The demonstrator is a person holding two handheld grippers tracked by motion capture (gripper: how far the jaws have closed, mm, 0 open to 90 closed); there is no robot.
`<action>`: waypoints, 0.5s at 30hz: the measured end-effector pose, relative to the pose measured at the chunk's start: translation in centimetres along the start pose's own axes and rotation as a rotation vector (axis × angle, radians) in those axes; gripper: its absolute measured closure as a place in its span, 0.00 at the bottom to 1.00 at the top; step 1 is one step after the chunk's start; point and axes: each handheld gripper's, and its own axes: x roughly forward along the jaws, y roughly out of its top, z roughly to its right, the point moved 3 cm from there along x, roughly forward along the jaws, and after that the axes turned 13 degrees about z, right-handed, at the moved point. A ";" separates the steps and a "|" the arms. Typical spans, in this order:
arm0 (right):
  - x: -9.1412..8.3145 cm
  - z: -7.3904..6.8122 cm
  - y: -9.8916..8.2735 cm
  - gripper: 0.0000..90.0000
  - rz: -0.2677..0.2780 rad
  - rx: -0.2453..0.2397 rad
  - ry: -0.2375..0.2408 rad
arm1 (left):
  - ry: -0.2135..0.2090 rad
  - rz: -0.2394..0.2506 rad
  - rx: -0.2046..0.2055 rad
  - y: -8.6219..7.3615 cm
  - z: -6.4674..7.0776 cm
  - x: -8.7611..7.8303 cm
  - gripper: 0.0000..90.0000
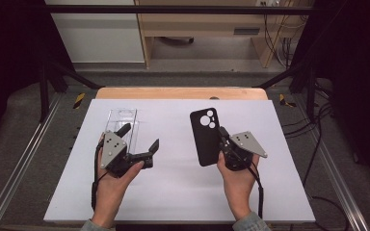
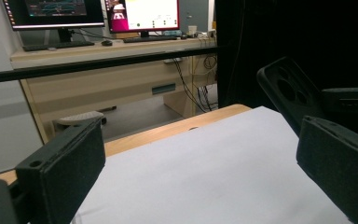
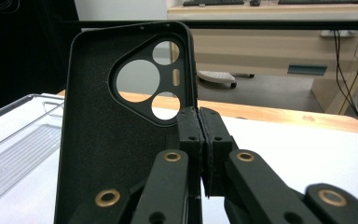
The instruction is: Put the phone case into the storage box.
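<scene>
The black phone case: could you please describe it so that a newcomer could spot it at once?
On the white sheet covering the table, look right of centre, where the right gripper is shut on the black phone case by its side edge. Unlike the clear plastic tray to the left, it is matte black with round camera cut-outs.

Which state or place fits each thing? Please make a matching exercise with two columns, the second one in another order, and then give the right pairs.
Things:
1. black phone case
2. clear plastic tray
3. left gripper
4. white sheet

States or places:
A. fingers wide apart, nothing between them
B. covers the table top
C. held by one edge in the right gripper
D. lies flat beside the left hand

Right pairs: 1-C, 2-D, 3-A, 4-B
</scene>
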 end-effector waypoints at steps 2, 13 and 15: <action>0.0 -0.3 0.0 0.98 0.004 -0.002 0.001 | -0.008 -0.006 0.005 0.0 0.2 0.2 0.01; 0.1 -1.5 -0.3 0.98 0.004 -0.006 0.025 | -0.019 -0.021 0.001 -0.1 0.9 0.9 0.01; 0.1 -1.6 -0.3 0.98 0.007 -0.005 0.025 | -0.020 -0.023 -0.001 -0.1 1.0 1.0 0.01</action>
